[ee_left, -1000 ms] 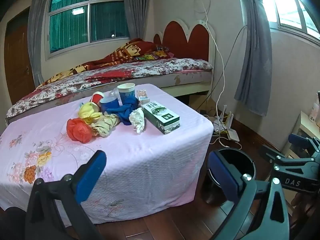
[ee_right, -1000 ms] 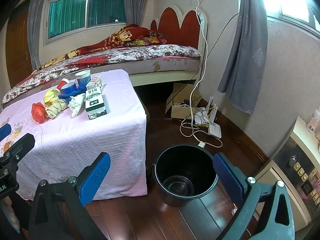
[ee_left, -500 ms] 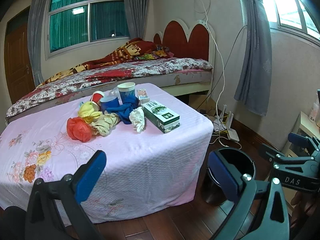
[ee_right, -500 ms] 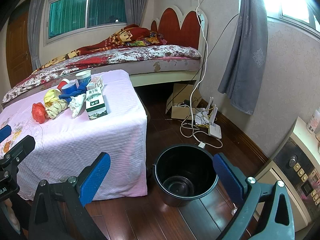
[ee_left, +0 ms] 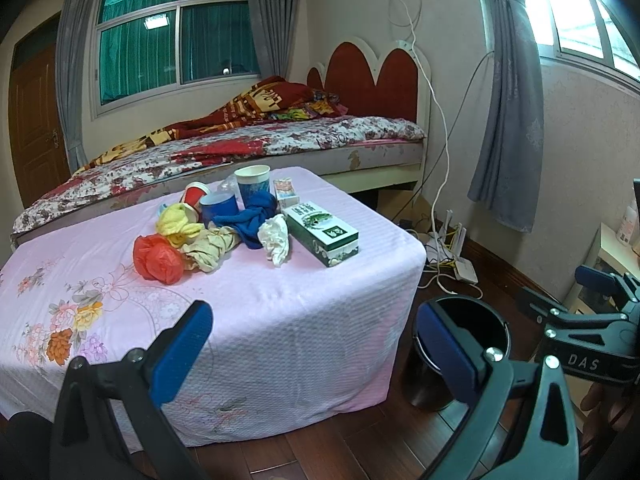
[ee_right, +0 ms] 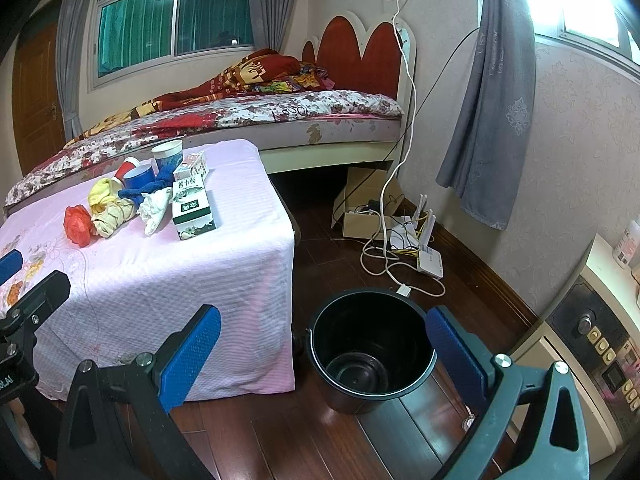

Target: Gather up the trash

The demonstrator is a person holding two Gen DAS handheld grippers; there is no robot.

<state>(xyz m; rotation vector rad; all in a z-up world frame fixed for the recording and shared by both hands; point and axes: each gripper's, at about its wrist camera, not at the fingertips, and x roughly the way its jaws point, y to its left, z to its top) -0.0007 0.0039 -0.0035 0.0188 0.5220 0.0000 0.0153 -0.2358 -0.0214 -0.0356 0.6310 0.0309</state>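
**Both grippers wide, trash well ahead on the table**

Your left gripper [ee_left: 316, 344] hangs spread apart and empty over the near edge of the pink-clothed table [ee_left: 280, 312]. The trash pile sits well beyond its fingertips: a red bag [ee_left: 156, 258], yellow wad [ee_left: 176, 222], beige cloth [ee_left: 210, 250], blue cloth [ee_left: 250, 220], white tissue [ee_left: 276, 238], paper cups [ee_left: 252, 180] and a green box [ee_left: 322, 234]. Your right gripper [ee_right: 322, 354] is likewise spread and empty, with the black bucket [ee_right: 370, 346] on the floor directly between its fingers, just right of the table.
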